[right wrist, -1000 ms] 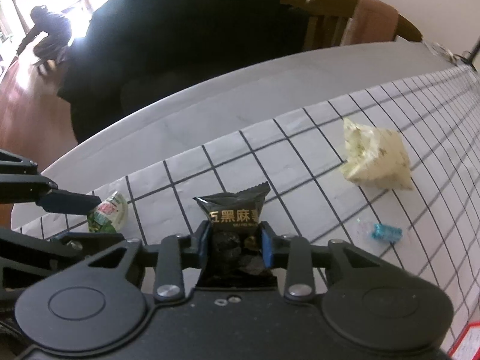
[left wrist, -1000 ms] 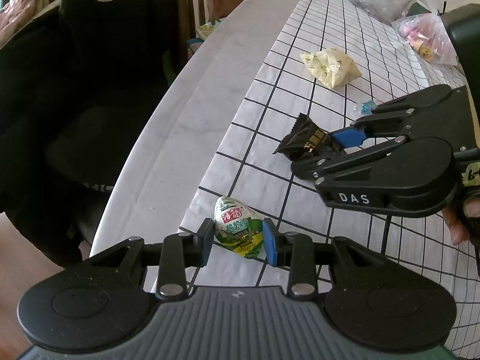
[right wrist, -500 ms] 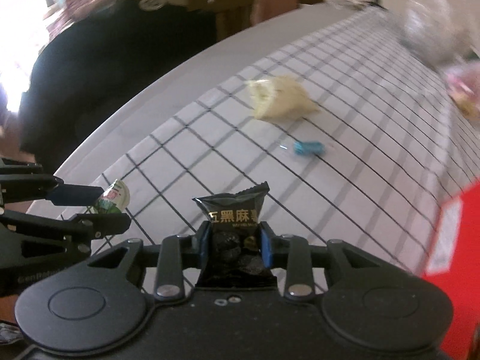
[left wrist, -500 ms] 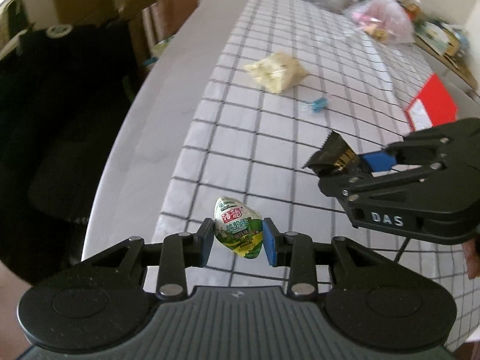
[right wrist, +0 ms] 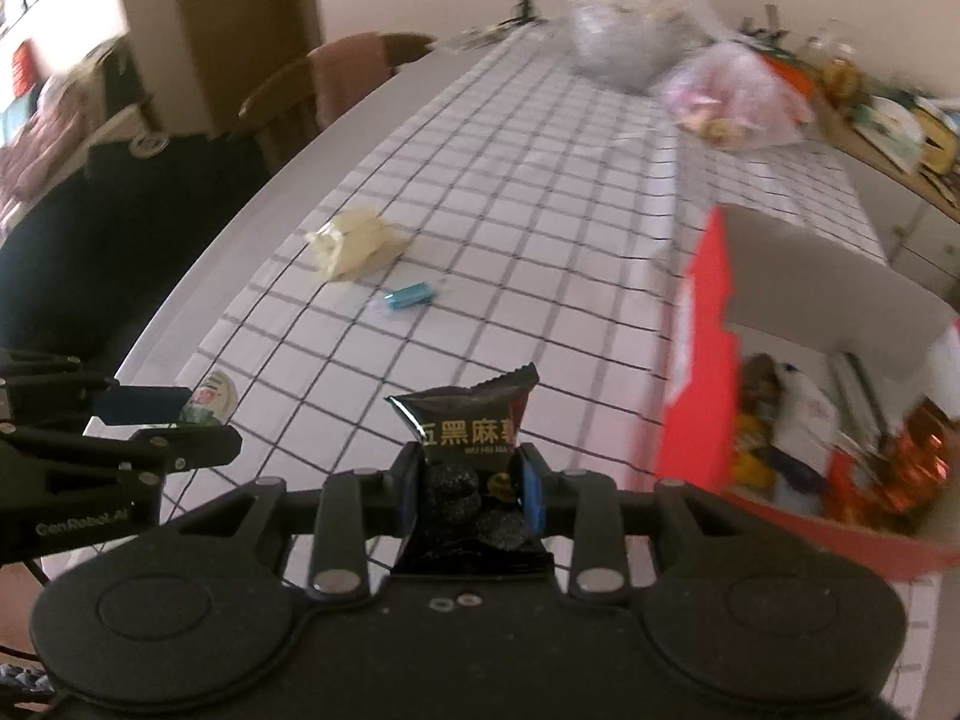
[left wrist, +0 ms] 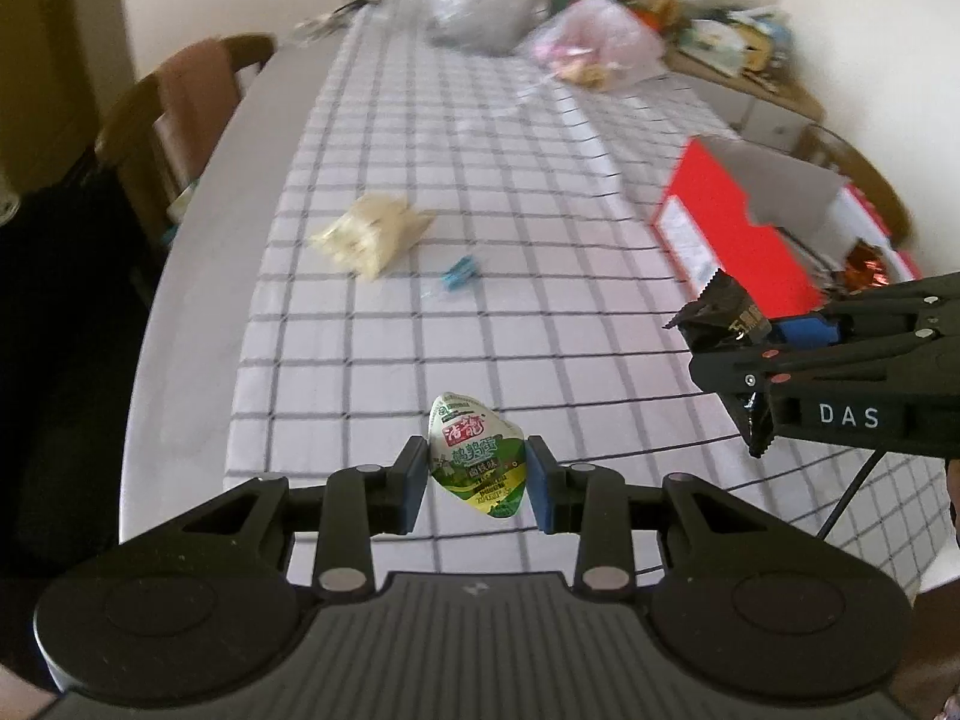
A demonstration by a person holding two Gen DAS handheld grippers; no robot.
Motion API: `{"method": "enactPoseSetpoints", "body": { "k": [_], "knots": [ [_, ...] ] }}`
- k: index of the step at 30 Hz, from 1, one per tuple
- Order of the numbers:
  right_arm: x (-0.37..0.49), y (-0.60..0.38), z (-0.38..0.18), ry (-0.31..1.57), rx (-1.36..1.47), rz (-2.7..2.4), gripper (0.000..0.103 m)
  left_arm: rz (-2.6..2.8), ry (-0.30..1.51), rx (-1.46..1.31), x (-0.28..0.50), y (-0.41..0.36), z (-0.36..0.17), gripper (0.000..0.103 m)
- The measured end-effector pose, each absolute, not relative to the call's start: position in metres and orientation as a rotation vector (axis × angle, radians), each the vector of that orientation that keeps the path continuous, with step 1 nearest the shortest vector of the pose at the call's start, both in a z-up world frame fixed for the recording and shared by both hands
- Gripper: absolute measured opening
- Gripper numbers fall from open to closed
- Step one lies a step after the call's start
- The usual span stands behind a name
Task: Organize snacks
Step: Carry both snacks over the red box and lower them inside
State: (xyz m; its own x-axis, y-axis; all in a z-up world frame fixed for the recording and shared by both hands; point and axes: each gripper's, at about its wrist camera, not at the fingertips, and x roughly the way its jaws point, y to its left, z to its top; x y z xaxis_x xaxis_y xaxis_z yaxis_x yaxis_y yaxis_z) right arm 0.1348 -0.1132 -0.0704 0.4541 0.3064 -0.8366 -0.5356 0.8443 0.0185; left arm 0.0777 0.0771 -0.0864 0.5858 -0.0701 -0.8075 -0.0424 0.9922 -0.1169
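Left gripper (left wrist: 477, 480) clamped on a green-and-white snack pack (left wrist: 476, 459), held clear above the checked tablecloth (left wrist: 480, 192). Right gripper (right wrist: 471, 495) pinched on a black sesame snack packet (right wrist: 468, 438), also lifted, just beside the open red box (right wrist: 696, 396). Farther out on the cloth: a small blue wrapped candy (left wrist: 459, 270), then a pale yellow bag (left wrist: 372, 234). Beyond, blurred plastic bags (left wrist: 540, 30).

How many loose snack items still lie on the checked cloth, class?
2: a pale yellow packet left of centre, and a small blue candy beside it. Others may hide behind the red box.
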Motion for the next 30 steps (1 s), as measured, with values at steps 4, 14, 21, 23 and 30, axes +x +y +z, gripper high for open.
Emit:
{"method": "enactPoseSetpoints", "body": {
  "k": [4, 14, 21, 23, 30],
  "knots": [
    [0.132, -0.134, -0.057, 0.94, -0.224, 0.476, 0.031, -0.07, 0.912, -0.098, 0.082, 0.063, -0.072, 0.034],
    [0.137, -0.199, -0.027, 0.878, -0.128, 0.371, 0.031, -0.194, 0.859, -0.037, 0.107, 0.016, -0.035, 0.034],
    [0.154, -0.254, -0.021, 0.865, -0.09, 0.323, 0.032, -0.234, 0.843, -0.006, 0.133, -0.035, -0.021, 0.034],
    [0.162, -0.27, -0.021, 0.868, -0.077, 0.318, 0.032, -0.237, 0.845, 0.003, 0.143, -0.051, -0.019, 0.034],
    [0.192, -0.319, -0.028, 0.888, -0.064, 0.321, 0.032, -0.218, 0.85, 0.026, 0.178, -0.103, -0.016, 0.034]
  ]
}}
